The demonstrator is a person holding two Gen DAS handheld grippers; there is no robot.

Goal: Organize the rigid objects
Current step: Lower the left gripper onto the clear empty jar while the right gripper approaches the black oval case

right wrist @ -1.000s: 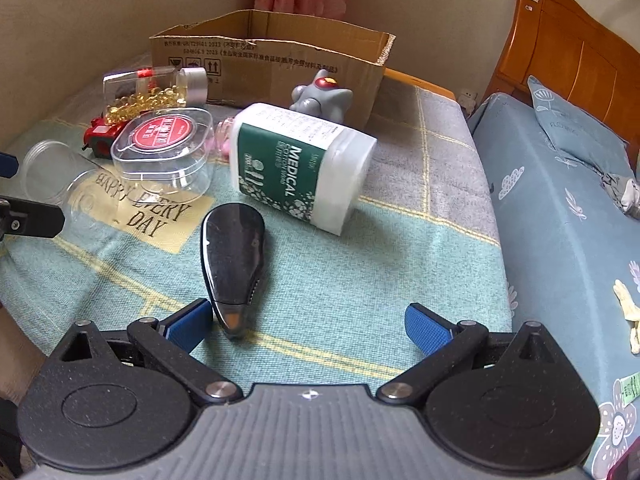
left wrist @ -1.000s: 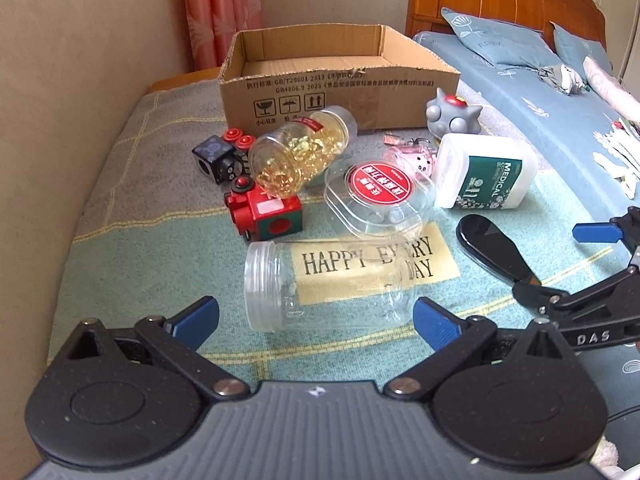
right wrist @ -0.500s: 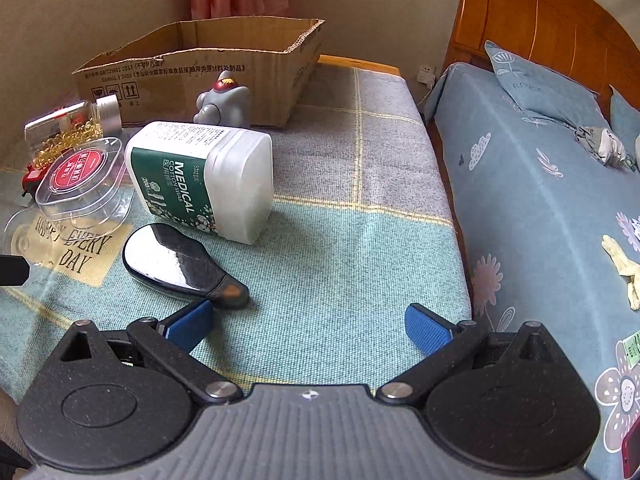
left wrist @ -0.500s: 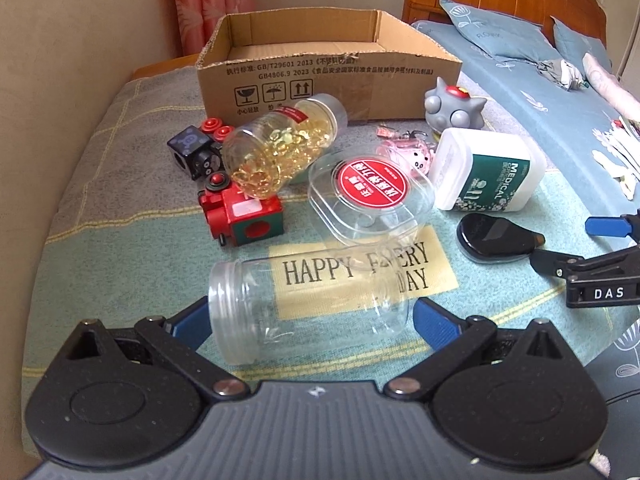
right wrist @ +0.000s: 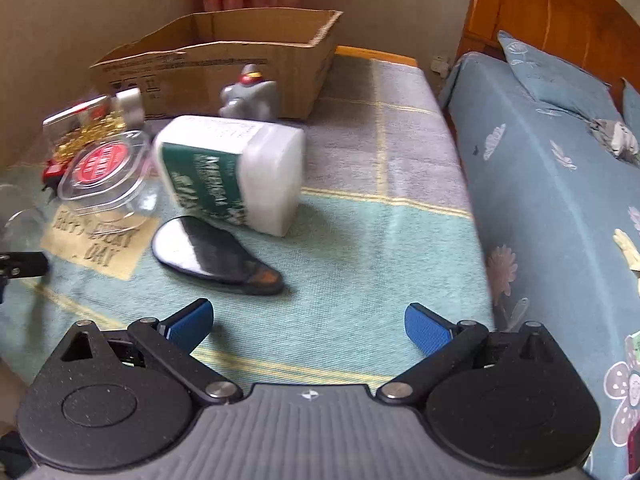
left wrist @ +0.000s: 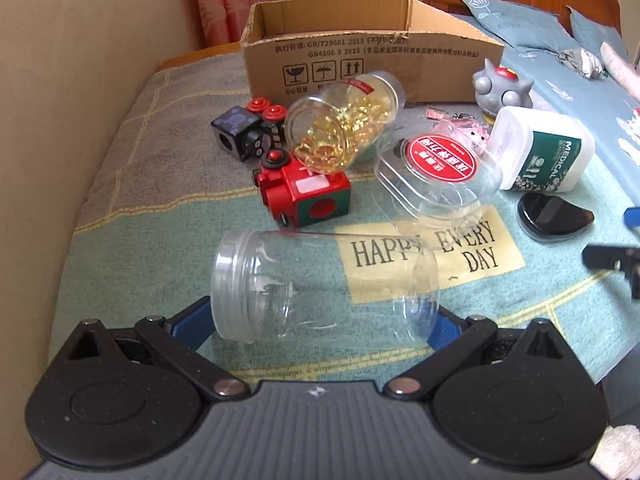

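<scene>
A clear empty jar (left wrist: 320,284) lies on its side on the blanket, between the wide-open fingers of my left gripper (left wrist: 320,320); contact is not clear. Behind it lie a red toy cube (left wrist: 308,196), a jar of golden capsules (left wrist: 344,124), a clear tub with a red lid (left wrist: 440,168), a white-green "MEDICAL" bottle (left wrist: 544,148) and a black oval case (left wrist: 552,212). My right gripper (right wrist: 308,324) is open and empty, just short of the black case (right wrist: 216,256) and the white bottle (right wrist: 236,172).
An open cardboard box (left wrist: 360,52) stands at the back of the blanket. A grey spiky toy (left wrist: 502,88) and a black cube toy (left wrist: 240,128) sit near it. A wall runs along the left. A bed (right wrist: 560,160) with pillows lies to the right.
My left gripper has moved forward until the clear jar sits between its fingers. My right gripper has swung to the right and drawn back a little from the black case.
</scene>
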